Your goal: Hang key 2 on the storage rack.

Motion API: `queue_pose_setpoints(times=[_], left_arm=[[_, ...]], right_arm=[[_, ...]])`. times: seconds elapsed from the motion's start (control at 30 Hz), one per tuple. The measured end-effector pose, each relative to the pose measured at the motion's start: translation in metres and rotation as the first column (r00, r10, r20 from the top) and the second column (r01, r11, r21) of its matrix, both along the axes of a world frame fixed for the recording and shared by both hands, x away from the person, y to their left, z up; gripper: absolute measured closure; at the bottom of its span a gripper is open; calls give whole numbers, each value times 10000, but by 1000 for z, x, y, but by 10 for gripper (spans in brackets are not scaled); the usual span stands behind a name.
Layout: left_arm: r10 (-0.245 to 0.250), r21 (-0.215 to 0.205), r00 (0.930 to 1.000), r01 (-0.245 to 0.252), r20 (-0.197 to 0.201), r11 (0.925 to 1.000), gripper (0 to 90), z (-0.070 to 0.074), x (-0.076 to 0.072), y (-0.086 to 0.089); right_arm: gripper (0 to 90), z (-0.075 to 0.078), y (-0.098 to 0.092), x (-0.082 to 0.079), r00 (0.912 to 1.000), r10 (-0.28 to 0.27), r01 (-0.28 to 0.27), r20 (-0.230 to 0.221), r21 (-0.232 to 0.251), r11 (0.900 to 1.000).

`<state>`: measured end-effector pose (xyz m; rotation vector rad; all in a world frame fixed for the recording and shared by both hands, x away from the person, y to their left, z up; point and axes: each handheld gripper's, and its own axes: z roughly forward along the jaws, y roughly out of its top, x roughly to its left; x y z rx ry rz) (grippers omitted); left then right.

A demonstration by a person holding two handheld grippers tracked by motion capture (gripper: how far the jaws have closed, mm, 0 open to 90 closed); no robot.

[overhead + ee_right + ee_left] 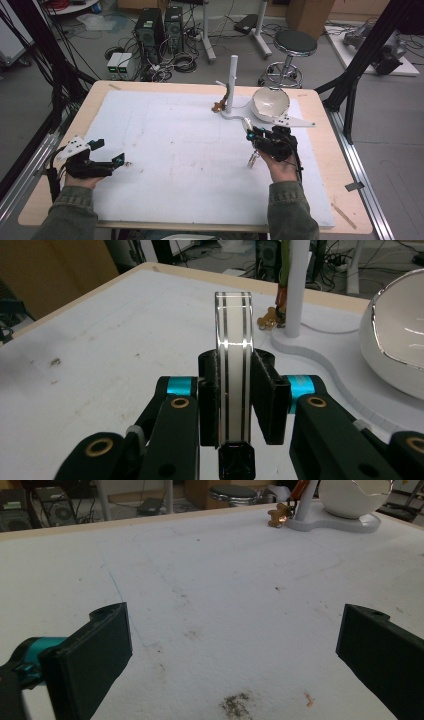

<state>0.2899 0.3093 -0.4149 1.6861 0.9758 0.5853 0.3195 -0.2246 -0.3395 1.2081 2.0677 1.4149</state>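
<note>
My right gripper (pixel 253 134) is right of the table's middle, shut on a white bangle with silver stripes (pixel 252 160). In the right gripper view the bangle (pixel 233 330) stands edge-on, clamped between the two pads of the gripper (pixel 235 385). Just beyond stand a white post stand (pixel 232 75) and a white broken-egg bowl (pixel 270 104), with a small gold trinket (pixel 218 106) at the post's foot. My left gripper (pixel 121 161) rests low at the left of the white mat (pixel 165 135). It stands open (pixel 235 660), its jaws wide apart over bare mat.
The stand's flat white base (pixel 295 121) reaches out to the right under the bowl. A wooden stick (pixel 345 216) and a tape scrap (pixel 354 186) lie near the table's right front corner. A stool (pixel 295 44), computer towers (pixel 150 30) and cables stand on the floor behind.
</note>
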Motion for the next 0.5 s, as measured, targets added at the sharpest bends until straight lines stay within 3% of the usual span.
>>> queue_pose_setpoints(times=[0.5], left_arm=[[-9, 28, 10000, 9, -26, 10000, 17, 0, 0, 0]], right_arm=[[745, 14, -3, 28, 9995, -287, 279, 147, 537, 9982]])
